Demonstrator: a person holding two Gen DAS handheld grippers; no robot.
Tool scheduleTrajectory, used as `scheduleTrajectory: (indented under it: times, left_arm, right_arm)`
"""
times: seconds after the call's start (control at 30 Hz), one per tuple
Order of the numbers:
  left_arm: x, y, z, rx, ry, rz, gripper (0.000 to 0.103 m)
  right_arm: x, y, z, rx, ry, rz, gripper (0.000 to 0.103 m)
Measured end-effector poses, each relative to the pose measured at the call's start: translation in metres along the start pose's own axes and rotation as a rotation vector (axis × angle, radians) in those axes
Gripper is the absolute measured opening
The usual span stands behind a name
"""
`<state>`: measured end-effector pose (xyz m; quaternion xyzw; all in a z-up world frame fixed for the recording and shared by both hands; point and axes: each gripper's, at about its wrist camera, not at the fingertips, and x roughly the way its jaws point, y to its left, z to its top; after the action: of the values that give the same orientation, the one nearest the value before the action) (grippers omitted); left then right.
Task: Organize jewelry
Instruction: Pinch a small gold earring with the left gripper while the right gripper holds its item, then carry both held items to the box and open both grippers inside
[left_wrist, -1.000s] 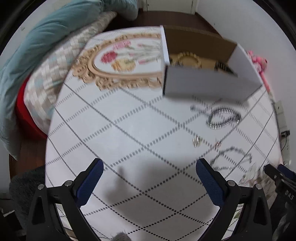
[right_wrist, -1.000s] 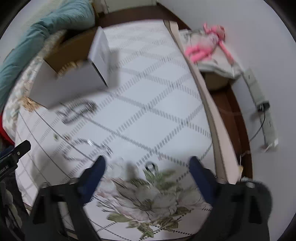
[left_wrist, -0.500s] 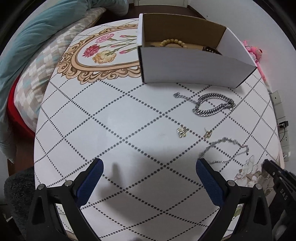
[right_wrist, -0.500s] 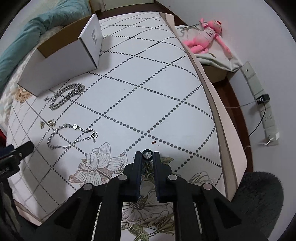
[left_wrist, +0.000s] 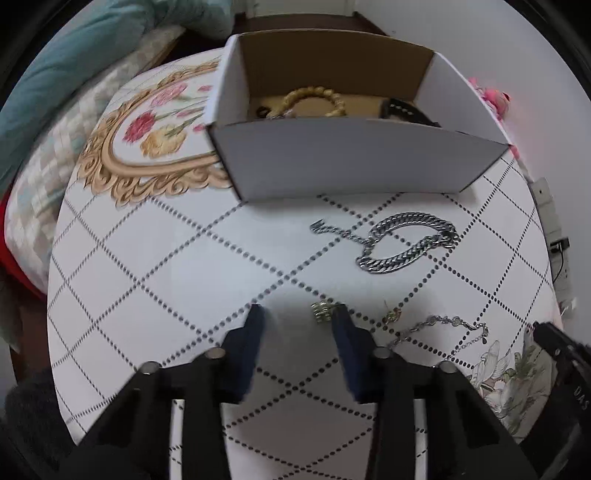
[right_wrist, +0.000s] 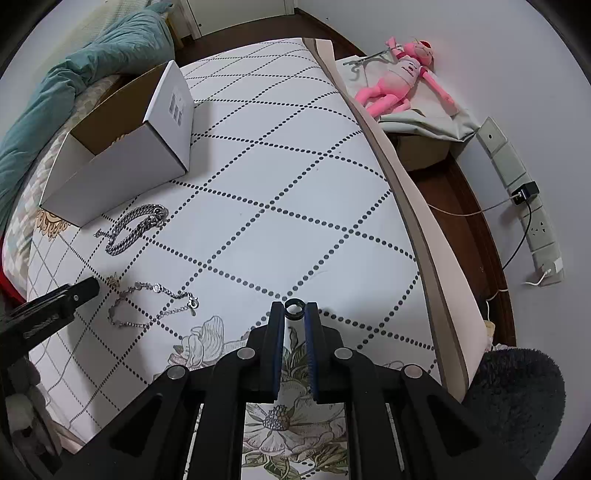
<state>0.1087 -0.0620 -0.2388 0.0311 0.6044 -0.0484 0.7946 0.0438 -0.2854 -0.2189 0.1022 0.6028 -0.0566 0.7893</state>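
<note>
Pinching dark ring (right_wrist: 294, 309) in right gripper (right_wrist: 294, 312); left gripper (left_wrist: 297, 314) released beside gold earring (left_wrist: 322, 311)

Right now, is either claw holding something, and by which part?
The right gripper pinches a dark ring by its outer edges. The left gripper holds nothing, open around a small gold earring.

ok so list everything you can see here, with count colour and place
white cardboard box: 1, white outside and brown inside, far end of tablecloth
tan beaded bracelet: 1, tan, inside box
thick silver curb chain: 1, silver, near box
thin silver chain bracelet: 1, silver, near the printed flower
small gold earrings: 2, gold, one between the left claw's fingers, other beside it
small dark ring: 1, dark, gripped in right claw
pink plush toy: 1, pink, beyond the table by the wall
left claw: open, blue pads
right claw: shut on ring
</note>
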Motion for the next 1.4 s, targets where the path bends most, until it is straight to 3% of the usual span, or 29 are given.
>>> scheduleTrajectory:
  times: [0.03,0.1,0.33,0.57,0.77,0.83,0.9,0.93,1.07,1.13,1.2,1.4]
  left_arm:
    - [-0.001,-0.002,-0.001,0.009,-0.009,0.0,0.023]
    - [-0.001,-0.004,-0.001,0.015,-0.018,-0.008,0.006]
    - [-0.009,0.006,-0.005,-0.006,-0.029,-0.064,0.002]
    - [-0.046,0.013,-0.014,-0.007,-0.067,-0.134,0.002]
    - [-0.061,0.005,-0.02,0.003,-0.078,-0.173,0.002]
    - [-0.056,0.001,-0.017,0.001,-0.068,-0.177,0.002]
    - [-0.054,-0.002,-0.019,0.003,-0.061,-0.176,0.002]
    - [-0.051,-0.002,-0.02,0.004,-0.059,-0.174,0.002]
    - [-0.045,0.0,-0.024,0.0,-0.044,-0.162,0.002]
    - [-0.042,0.002,-0.025,-0.004,-0.038,-0.158,0.002]
    - [-0.041,0.003,-0.026,-0.007,-0.035,-0.157,0.002]
    - [-0.055,0.003,-0.021,-0.012,-0.053,-0.181,0.002]
  right_arm:
    - [0.0,0.0,0.001,0.0,0.0,0.0,0.011]
    - [0.001,0.001,0.001,-0.001,0.001,0.0,0.0]
    - [-0.003,0.001,0.005,-0.007,-0.01,0.02,0.0]
    - [-0.035,-0.026,0.017,0.098,-0.061,0.136,0.0]
    - [-0.03,-0.028,0.018,0.084,-0.026,0.133,0.0]
    - [-0.017,-0.027,0.019,0.069,0.029,0.129,0.004]
    - [-0.003,-0.019,0.015,0.04,0.049,0.12,0.035]
    - [-0.001,-0.016,0.013,0.028,0.05,0.111,0.04]
    - [0.019,0.0,0.006,-0.035,0.076,0.052,0.041]
    - [0.019,0.009,0.003,-0.075,0.042,0.011,0.034]
    - [0.019,0.015,0.0,-0.104,0.017,-0.025,0.012]
    - [0.014,0.014,-0.001,-0.077,0.019,0.016,0.012]
